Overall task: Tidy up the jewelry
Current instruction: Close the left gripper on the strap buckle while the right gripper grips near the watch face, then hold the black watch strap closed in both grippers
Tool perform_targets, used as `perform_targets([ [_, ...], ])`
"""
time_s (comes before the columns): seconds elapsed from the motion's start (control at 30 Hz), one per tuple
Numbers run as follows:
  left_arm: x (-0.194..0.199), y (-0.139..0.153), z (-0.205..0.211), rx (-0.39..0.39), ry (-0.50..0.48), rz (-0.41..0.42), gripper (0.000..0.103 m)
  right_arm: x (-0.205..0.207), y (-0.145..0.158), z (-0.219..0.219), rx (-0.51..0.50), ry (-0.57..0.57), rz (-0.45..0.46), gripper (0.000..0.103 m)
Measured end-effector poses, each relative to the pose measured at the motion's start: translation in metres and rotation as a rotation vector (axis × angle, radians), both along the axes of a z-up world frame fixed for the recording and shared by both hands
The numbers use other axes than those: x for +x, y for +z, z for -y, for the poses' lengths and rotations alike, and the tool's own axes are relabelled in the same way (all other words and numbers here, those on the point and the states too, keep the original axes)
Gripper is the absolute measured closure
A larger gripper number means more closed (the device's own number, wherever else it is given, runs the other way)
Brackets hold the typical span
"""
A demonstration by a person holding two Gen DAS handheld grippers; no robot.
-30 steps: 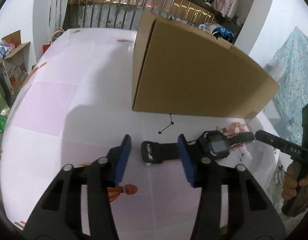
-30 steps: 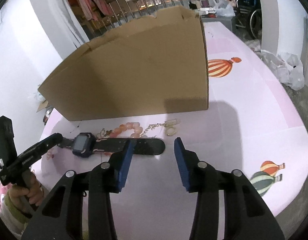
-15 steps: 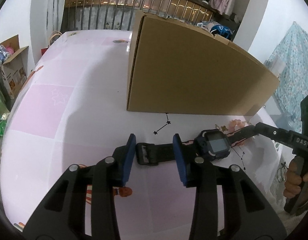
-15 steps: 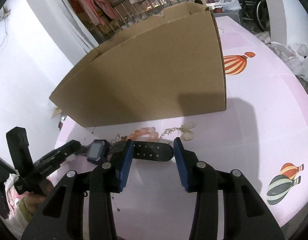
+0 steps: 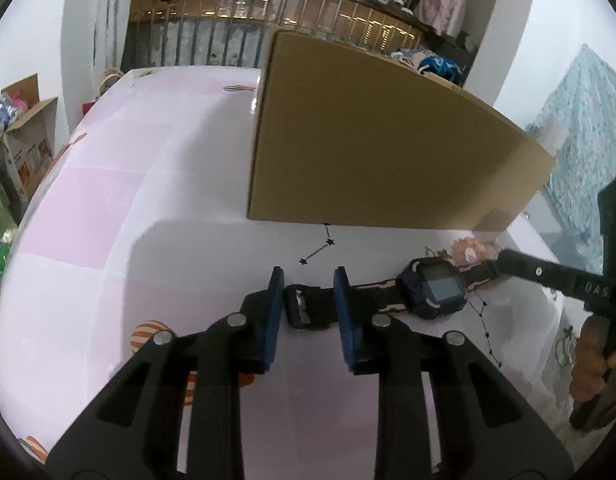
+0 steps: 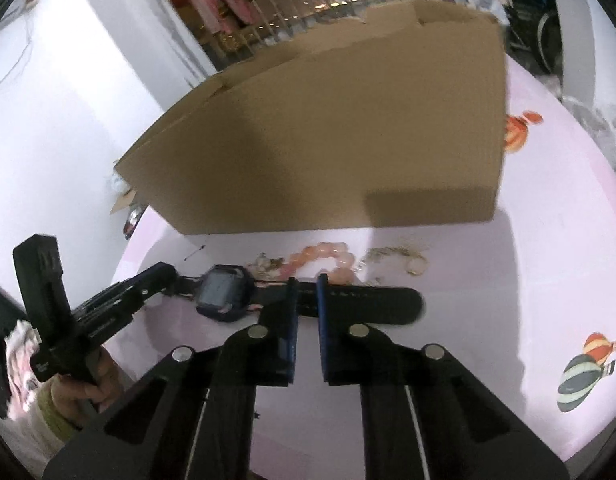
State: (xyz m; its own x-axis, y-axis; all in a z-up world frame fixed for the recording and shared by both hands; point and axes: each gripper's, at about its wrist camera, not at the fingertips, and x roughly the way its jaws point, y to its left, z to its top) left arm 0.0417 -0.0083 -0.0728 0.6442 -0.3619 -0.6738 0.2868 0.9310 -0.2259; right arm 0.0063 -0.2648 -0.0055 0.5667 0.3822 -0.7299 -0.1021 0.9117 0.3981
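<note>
A dark blue smartwatch (image 5: 434,290) with black straps lies on the pink table, also seen in the right wrist view (image 6: 224,290). My left gripper (image 5: 308,280) straddles its buckle strap end (image 5: 306,304), jaws partly closed around it. My right gripper (image 6: 306,286) has narrowed on the holed strap (image 6: 368,304), jaws close to or touching it. A pink bead bracelet (image 6: 328,256) and a gold chain with a ring (image 6: 412,258) lie behind the watch by the cardboard box (image 6: 340,140).
The large cardboard box (image 5: 372,140) stands right behind the jewelry. The pink table (image 5: 108,208) has balloon prints and drops off at the right edge (image 6: 588,240). Small earrings (image 5: 564,346) lie near the right gripper's handle.
Both grippers moved forward onto the watch straps and narrowed their jaws; the right one closed most. The watch has stayed on the table.
</note>
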Motion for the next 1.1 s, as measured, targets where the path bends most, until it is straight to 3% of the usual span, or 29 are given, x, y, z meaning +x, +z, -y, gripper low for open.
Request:
perform_targets([
  [0.13,0.000,0.002,-0.001,0.001,-0.004,-0.017,0.079,-0.004,0.005,0.000,-0.034,-0.012,0.008,0.094],
  [0.27,-0.003,0.005,-0.004,0.005,0.001,-0.036,0.066,-0.006,0.005,0.015,-0.067,-0.075,-0.005,0.090],
  [0.33,-0.004,0.007,-0.005,0.005,-0.001,-0.051,0.066,-0.005,0.003,0.022,-0.087,-0.114,-0.020,0.072],
  [0.37,-0.004,0.007,-0.005,-0.003,-0.004,-0.064,0.064,-0.004,0.001,0.024,-0.094,-0.127,-0.027,0.068],
  [0.53,0.003,0.007,-0.007,-0.070,-0.006,-0.128,0.064,0.003,-0.007,0.020,-0.114,-0.115,-0.046,0.058],
  [0.7,0.007,0.006,-0.008,-0.107,0.003,-0.146,0.065,0.003,-0.003,0.003,-0.208,-0.086,-0.027,0.058],
  [0.83,0.004,0.005,0.001,-0.034,0.004,-0.117,0.066,0.003,-0.001,0.004,-0.204,-0.092,-0.029,0.059],
  [1.0,-0.004,0.007,0.023,0.116,-0.005,-0.066,0.066,0.003,-0.003,0.016,-0.095,-0.095,-0.029,0.063],
  [1.1,-0.003,0.008,0.025,0.136,-0.011,-0.061,0.066,0.001,-0.002,0.011,-0.050,-0.071,-0.018,0.063],
])
